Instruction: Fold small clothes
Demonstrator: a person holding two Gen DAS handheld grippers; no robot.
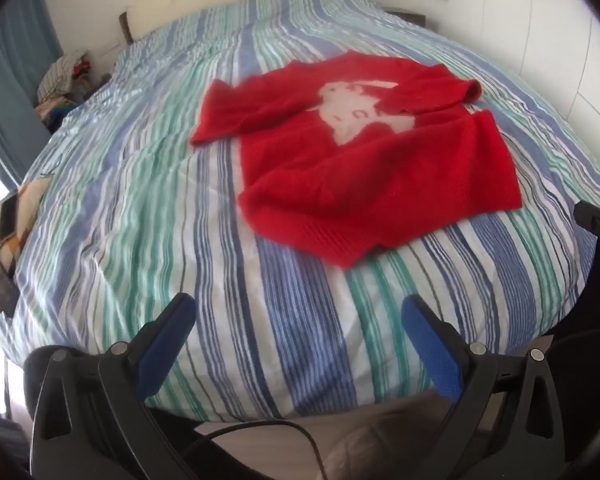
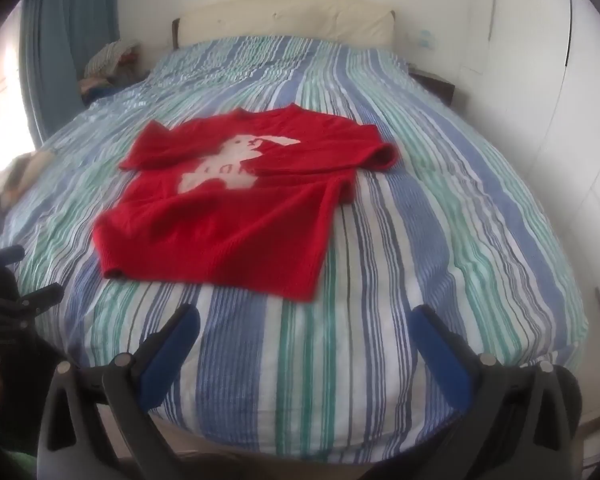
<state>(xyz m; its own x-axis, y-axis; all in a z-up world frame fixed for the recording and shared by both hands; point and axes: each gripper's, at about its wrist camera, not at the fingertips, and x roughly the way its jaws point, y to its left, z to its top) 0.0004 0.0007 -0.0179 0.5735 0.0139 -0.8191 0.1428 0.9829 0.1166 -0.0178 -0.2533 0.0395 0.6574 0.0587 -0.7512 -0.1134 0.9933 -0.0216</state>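
Note:
A small red knitted sweater (image 1: 364, 168) with a white animal figure on its chest lies on the striped bed cover (image 1: 148, 208), both sleeves folded in across the front. In the right wrist view the same sweater (image 2: 236, 220) lies ahead and slightly left. My left gripper (image 1: 296, 304) hovers above the bed's near edge, open, with nothing between its blue-padded fingers (image 1: 168, 344). My right gripper (image 2: 306, 316) is likewise open and empty, short of the sweater's hem. Part of the other gripper shows at each view's side edge.
A cream headboard (image 2: 288, 20) stands at the far end of the bed. Clothes are heaped (image 2: 108, 60) beside the bed at the far left, by a blue curtain (image 2: 68, 32). Two phones (image 1: 4, 248) lie at the left edge. White wardrobe doors (image 2: 560, 120) run along the right.

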